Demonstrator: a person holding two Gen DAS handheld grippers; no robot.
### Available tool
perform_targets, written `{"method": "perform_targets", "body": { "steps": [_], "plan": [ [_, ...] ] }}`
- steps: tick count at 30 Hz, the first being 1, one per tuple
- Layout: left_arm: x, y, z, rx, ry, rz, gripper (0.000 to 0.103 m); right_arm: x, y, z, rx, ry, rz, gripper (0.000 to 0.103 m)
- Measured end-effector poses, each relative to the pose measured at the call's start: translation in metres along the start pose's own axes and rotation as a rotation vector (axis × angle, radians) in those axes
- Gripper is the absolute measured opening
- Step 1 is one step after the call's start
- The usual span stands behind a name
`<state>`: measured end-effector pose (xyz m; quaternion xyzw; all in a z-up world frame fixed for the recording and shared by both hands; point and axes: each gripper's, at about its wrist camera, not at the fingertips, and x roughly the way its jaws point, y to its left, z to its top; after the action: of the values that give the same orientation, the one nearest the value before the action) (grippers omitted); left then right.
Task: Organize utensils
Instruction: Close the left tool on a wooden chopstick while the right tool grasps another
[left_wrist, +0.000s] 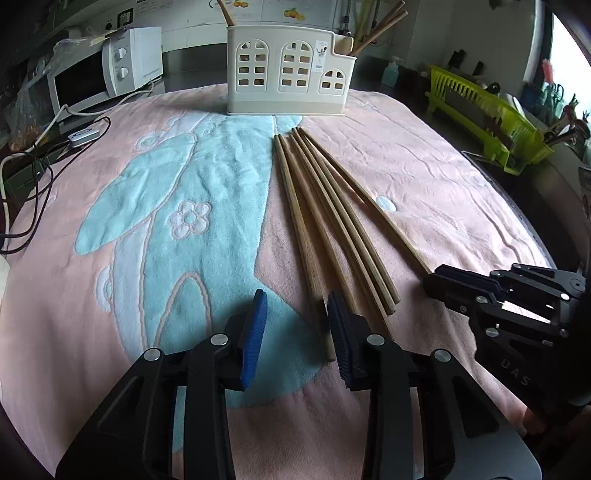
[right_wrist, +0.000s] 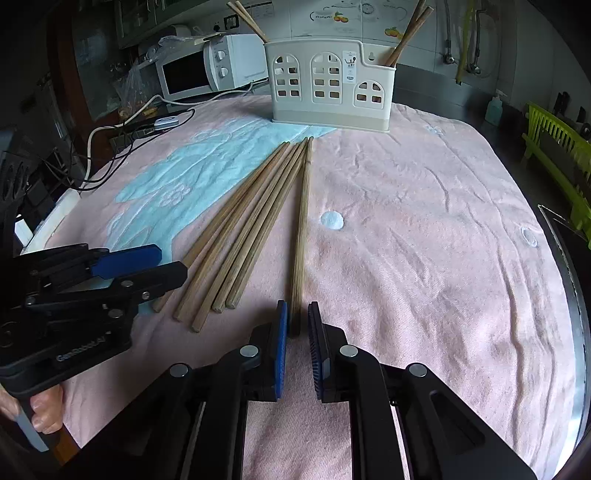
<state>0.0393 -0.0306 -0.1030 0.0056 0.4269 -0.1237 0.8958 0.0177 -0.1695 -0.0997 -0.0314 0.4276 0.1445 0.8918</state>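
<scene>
Chopsticks (left_wrist: 325, 221) lie fanned mid-towel (left_wrist: 443, 155); right gripper (right_wrist: 297, 321) pinches the stray one, left gripper (left_wrist: 295, 325) half-closed around another's end, both likely bound for the holder (left_wrist: 286, 74).

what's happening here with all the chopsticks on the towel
A person is sorting chopsticks with a handheld tool in each hand. The right tool is closed on the near end of one chopstick lying apart from the rest on the pink towel. The left tool is partly open at the near ends of the other loose chopsticks, not gripping yet. The cream holder at the far edge already has a few chopsticks standing in it.
</scene>
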Motion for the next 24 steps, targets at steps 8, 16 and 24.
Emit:
{"method": "perform_targets", "body": {
  "steps": [8,16,24],
  "plan": [
    [-0.001,0.014,0.007,0.011,-0.012,0.093,0.022,0.001,-0.001,0.001,0.004,-0.002,0.012,0.012],
    [0.002,0.017,0.006,-0.018,-0.01,0.075,0.023,0.006,0.002,0.006,0.014,0.002,0.014,0.014],
    [0.004,0.018,0.01,0.017,0.028,0.053,0.022,0.006,-0.004,0.009,0.042,0.005,0.024,0.007]
  ]
}}
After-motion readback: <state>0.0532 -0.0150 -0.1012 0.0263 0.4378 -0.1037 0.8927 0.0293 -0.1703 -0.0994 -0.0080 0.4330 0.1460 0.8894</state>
